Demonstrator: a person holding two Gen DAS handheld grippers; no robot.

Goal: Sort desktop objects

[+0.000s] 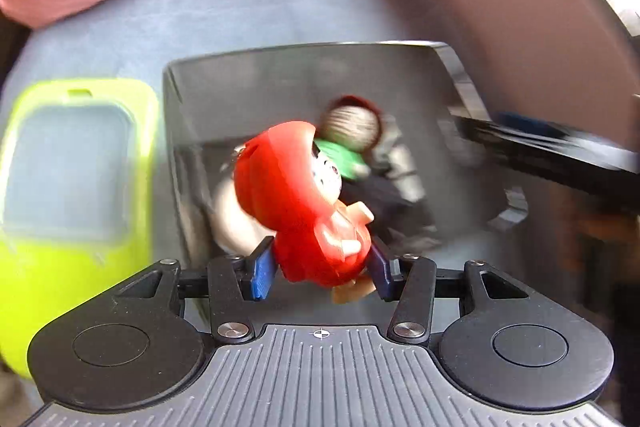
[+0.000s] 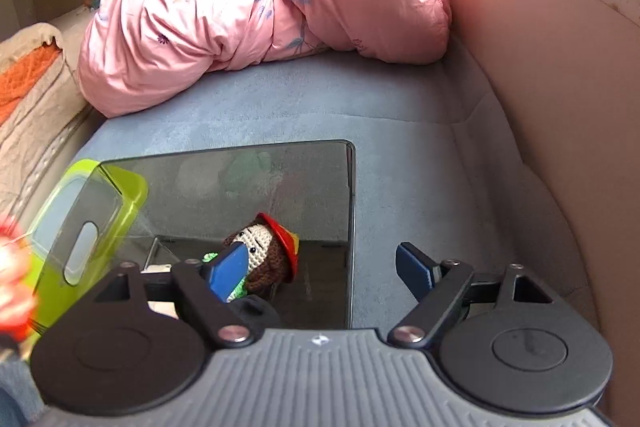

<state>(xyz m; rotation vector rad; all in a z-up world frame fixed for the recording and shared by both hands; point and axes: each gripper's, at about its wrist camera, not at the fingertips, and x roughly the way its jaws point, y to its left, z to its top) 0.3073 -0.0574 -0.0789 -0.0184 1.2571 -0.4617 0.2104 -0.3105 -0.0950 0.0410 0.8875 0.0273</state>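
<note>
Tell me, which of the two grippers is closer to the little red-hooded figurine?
Left. The left gripper is clamped on the red-hooded figurine, holding it above the clear box. The right gripper hangs open and empty over that box's right edge, the figurine only a red blur at its far left.

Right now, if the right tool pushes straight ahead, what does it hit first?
Probably the far-right rim of the dark bin or the blue-grey sheet beside it. The open right tool straddles that edge; depth unclear.

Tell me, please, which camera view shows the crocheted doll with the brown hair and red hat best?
The right wrist view: there the crocheted doll with brown hair and red hat lies sharp inside the clear smoky plastic bin, its face visible. In the left wrist view the doll is motion-blurred and partly hidden behind the red-hooded plastic figurine held in the left gripper.
</note>
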